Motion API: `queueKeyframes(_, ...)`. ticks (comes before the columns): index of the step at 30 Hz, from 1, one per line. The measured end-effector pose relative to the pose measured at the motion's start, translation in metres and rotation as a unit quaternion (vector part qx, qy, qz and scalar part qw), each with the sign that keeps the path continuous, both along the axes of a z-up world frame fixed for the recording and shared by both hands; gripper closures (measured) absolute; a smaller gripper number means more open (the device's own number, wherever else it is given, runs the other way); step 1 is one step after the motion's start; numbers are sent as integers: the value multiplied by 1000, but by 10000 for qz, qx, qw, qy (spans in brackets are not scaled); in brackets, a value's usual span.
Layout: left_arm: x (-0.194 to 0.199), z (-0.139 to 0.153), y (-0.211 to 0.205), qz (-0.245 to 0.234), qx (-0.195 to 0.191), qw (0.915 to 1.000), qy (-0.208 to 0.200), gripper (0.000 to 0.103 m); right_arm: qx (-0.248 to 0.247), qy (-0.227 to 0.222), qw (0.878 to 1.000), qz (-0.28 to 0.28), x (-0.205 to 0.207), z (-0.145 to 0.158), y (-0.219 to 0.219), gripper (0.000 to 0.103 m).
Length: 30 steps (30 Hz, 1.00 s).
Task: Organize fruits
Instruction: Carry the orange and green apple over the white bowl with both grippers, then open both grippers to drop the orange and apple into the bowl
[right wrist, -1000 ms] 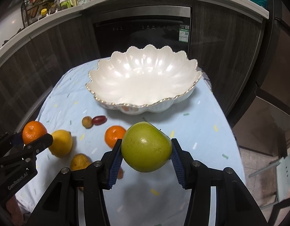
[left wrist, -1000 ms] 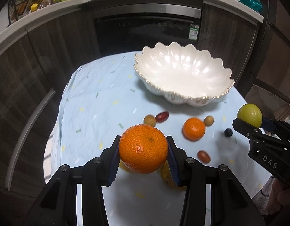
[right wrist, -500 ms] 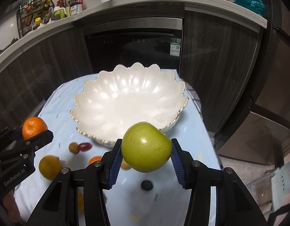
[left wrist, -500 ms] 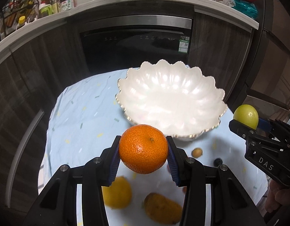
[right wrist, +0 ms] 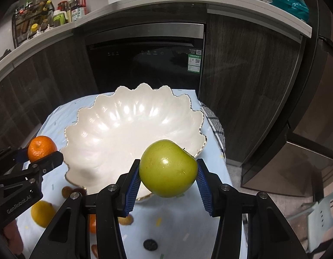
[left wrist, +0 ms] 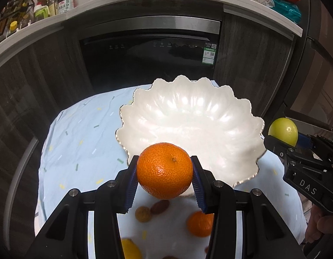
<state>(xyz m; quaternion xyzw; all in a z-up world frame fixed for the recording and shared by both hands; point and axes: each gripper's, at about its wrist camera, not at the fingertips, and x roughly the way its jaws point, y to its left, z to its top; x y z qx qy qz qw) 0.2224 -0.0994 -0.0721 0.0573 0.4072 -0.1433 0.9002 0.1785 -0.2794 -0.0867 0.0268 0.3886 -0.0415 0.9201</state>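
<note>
My left gripper (left wrist: 164, 173) is shut on an orange tangerine (left wrist: 164, 170), held in the air just before the near rim of the white scalloped bowl (left wrist: 188, 116). My right gripper (right wrist: 168, 176) is shut on a green apple (right wrist: 168, 168), also raised at the bowl's near right rim (right wrist: 131, 116). The bowl holds nothing. Each gripper shows in the other's view: the right gripper with the apple (left wrist: 283, 131) at the right edge, the left gripper with the tangerine (right wrist: 41, 148) at the left edge.
Loose fruit lies on the pale blue tablecloth (left wrist: 80, 138) below the grippers: a second tangerine (left wrist: 198, 223), a lemon (right wrist: 42, 213), a small brown fruit (left wrist: 142, 214), a red date (left wrist: 160, 206) and a dark berry (right wrist: 150, 244). A dark oven (left wrist: 149, 60) and cabinets stand behind the table.
Both grippers have carried their fruit forward toward the bowl, which now looms larger and nearer. The loose fruit has slid down under the fingers in both views.
</note>
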Motion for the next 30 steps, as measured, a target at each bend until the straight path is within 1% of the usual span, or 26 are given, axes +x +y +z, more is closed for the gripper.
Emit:
queueKeyframes(5,14,-5,-3,1,-20,10000,27,58,-5,28,10000,-17,10,-4,-2,53)
queueKeyframes(16,35,-17,-8,-29,-80,9997,238,58,30,133,9999,-21,28,-8,-5,53)
queueKeyframes(29,42,-26,-10,-3,17,9989,463,57,12,328,9995,-10,39,-15,-3,52)
queueKeyframes(30,42,-27,-10,2,27,9988,484,55,21,357,9994,-19,39,-16,-4,52)
